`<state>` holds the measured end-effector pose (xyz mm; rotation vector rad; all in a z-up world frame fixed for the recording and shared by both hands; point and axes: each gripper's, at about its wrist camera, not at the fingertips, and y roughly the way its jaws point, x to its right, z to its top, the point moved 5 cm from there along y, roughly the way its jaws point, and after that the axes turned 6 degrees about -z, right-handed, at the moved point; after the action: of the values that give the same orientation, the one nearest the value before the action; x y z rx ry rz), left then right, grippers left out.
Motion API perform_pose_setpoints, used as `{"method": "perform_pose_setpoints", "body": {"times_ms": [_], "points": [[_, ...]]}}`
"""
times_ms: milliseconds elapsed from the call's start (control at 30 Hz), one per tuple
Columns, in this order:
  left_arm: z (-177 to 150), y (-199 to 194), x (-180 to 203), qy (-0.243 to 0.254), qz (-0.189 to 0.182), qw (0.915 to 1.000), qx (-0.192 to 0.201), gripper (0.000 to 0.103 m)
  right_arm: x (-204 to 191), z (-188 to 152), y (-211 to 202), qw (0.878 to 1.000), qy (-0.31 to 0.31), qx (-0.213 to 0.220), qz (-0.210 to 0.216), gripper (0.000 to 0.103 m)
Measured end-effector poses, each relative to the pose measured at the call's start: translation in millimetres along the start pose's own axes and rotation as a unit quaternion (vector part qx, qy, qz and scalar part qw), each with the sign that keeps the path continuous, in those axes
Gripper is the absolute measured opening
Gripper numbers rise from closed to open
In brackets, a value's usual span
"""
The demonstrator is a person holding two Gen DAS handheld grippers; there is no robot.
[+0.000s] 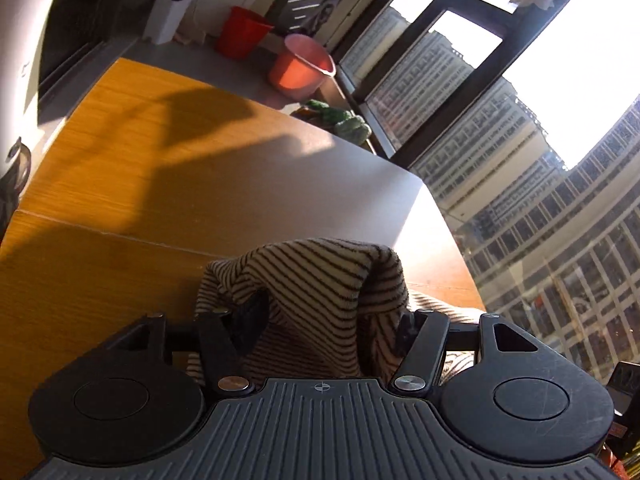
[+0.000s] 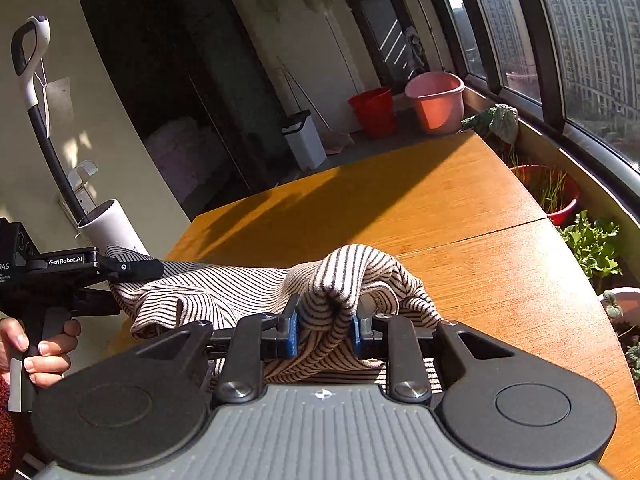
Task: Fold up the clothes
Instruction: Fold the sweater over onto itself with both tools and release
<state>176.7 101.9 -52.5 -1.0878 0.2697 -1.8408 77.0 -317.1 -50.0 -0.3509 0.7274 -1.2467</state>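
A cream garment with thin dark stripes [image 2: 224,292] hangs stretched between my two grippers above the wooden table [image 2: 460,216]. My right gripper [image 2: 325,330] is shut on a bunched fold of the striped garment between its blue pads. My left gripper [image 1: 332,312] is shut on another bunch of the same cloth [image 1: 320,276], which drapes over and hides its fingertips. In the right wrist view the left gripper [image 2: 116,276] shows at the far left, held by a hand, clamping the garment's far end.
The table [image 1: 120,160] has a seam across it and ends near the window. A red bucket [image 2: 374,110] and a pink bucket [image 2: 436,100] stand on the floor beyond. Potted plants [image 2: 592,240] line the window side. A white bin [image 2: 304,140] stands by the wall.
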Motion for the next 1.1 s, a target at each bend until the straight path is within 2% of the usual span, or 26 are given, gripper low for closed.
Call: {"method": "perform_pose_setpoints", "body": {"times_ms": [33,67,133,167,200,300,433,500,567,600,667,733,833,933,1067,1100], "points": [[-10.5,-1.8,-5.1,0.01,0.01,0.9999,-0.01,0.072,4.5,-10.6,4.3,1.0,0.002,-0.015,-0.006,0.023],[-20.3,-5.0,-8.7,0.019,0.01,0.9996,-0.019,0.07,9.5,-21.4,8.1,0.999,0.008,-0.033,-0.008,0.024],[-30.4,-14.0,-9.3,0.037,0.013,0.999,-0.023,0.068,15.4,-27.0,2.2,1.0,0.012,-0.026,-0.007,0.029],[-27.9,-19.9,-6.5,0.047,0.022,0.9985,-0.019,0.069,16.6,-25.9,-2.3,1.0,0.008,-0.024,-0.009,0.034],[-24.5,-26.3,-1.6,0.06,0.033,0.9976,-0.01,0.074,17.8,-24.7,-6.7,1.0,0.004,-0.023,-0.011,0.038],[-11.6,-51.1,17.0,0.106,0.045,0.993,0.026,0.077,16.0,-14.4,-22.4,1.0,-0.021,0.001,-0.024,0.039],[2.9,-79.9,44.9,0.129,0.014,0.9885,0.079,0.08,-1.1,7.5,-44.0,0.995,-0.06,0.067,-0.044,0.038],[3.3,-83.6,58.9,0.126,-0.017,0.9878,0.09,0.085,-14.6,17.0,-47.0,0.993,-0.072,0.091,-0.023,0.038],[-1.8,-72.9,65.2,0.12,-0.043,0.9893,0.071,0.086,-25.2,19.4,-38.5,0.993,-0.075,0.086,0.005,0.038],[-8.0,-61.5,65.3,0.118,-0.043,0.9908,0.052,0.086,-30.5,17.1,-29.3,0.994,-0.079,0.073,0.012,0.038],[-22.2,-36.6,57.9,0.115,-0.022,0.993,0.015,0.086,-34.7,5.1,-5.7,0.996,-0.089,0.03,0.008,0.038],[-36.2,-12.2,39.3,0.112,0.016,0.9933,-0.022,0.086,-31.1,-13.8,12.3,0.995,-0.094,-0.008,-0.018,0.038],[-47.0,-12.3,25.5,0.124,0.036,0.9912,-0.028,0.085,-36.6,-25.0,6.4,0.991,-0.129,0.012,-0.024,0.038],[-42.3,-26.4,17.5,0.106,0.033,0.9936,-0.023,0.085,-38.9,-25.0,1.9,0.989,-0.143,0.007,-0.025,0.038],[-32.3,-39.9,8.9,0.06,0.015,0.998,-0.006,0.086,-35.2,-19.1,-8.4,0.994,-0.108,0.022,-0.016,0.039],[-31.8,-41.7,7.7,0.053,0.012,0.9985,-0.004,0.088,-32.6,-14.9,-13.9,0.994,-0.096,0.038,-0.021,0.045]]}}
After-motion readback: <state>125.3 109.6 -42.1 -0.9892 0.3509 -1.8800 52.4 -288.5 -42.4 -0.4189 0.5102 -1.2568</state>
